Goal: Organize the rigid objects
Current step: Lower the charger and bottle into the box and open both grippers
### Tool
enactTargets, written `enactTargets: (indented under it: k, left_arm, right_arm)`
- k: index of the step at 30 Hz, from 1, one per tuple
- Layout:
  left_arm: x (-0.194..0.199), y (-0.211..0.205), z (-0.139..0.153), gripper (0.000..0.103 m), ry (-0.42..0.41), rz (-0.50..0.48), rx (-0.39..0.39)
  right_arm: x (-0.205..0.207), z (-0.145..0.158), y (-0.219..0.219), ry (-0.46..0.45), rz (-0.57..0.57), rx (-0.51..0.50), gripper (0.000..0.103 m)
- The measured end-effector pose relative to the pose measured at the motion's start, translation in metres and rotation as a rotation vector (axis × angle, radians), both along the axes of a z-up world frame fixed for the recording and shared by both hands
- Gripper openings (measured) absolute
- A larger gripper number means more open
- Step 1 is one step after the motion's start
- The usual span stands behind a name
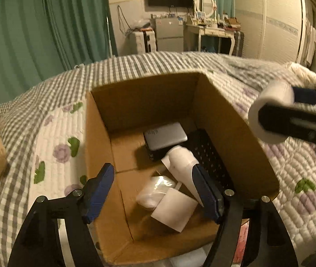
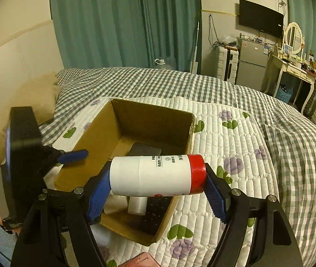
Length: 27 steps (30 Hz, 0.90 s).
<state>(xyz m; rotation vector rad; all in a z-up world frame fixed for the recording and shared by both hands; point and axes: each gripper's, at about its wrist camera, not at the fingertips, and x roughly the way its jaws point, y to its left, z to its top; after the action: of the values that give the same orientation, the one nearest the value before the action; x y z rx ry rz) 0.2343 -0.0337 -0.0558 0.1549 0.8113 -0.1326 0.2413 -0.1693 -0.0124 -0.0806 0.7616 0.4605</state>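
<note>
An open cardboard box (image 1: 144,102) stands on the bed. Inside lie a silver power bank (image 1: 164,136), a black perforated item (image 1: 211,155), a white square piece (image 1: 175,211), a clear wrapped item (image 1: 155,189) and a white tapered object (image 1: 180,162). My left gripper (image 1: 152,191) hovers over the box with its jaws apart. The tapered object lies against its right finger (image 1: 204,193), and the other pad is clear of it. My right gripper (image 2: 155,184) is shut on a white bottle with a red end (image 2: 158,174), held sideways just above the box's (image 2: 153,120) near right edge.
The box rests on a white floral quilt (image 2: 224,146) over a grey checked cover (image 2: 158,82). A pink item (image 2: 140,261) and a white container (image 2: 100,233) lie near the box's front. A beige pillow (image 2: 35,95) is at the left. Curtains and furniture stand far behind.
</note>
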Motion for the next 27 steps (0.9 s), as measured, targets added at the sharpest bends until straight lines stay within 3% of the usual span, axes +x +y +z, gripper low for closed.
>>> enactTargets:
  k: [10,16,20,27]
  left_arm:
    - [-0.015,0.054,0.034,0.075,-0.078,0.104,-0.031]
    - [-0.013,0.079,0.026,0.075,-0.058,0.153,-0.048]
    - [-0.015,0.083,0.019,0.075,-0.045,0.159,-0.061]
    - [-0.043,0.074,0.032,0.075,-0.071,0.149,-0.074]
  right_arm:
    - [0.018,-0.018,0.039,0.037,0.014,-0.043,0.076]
    - [0.044,-0.056,0.072,0.125,0.004,-0.096,0.076]
    - [0.049,-0.064,0.075,0.11,-0.015,-0.089,0.076]
    - [0.019,-0.021,0.05,0.008,-0.043,-0.087,0.09]
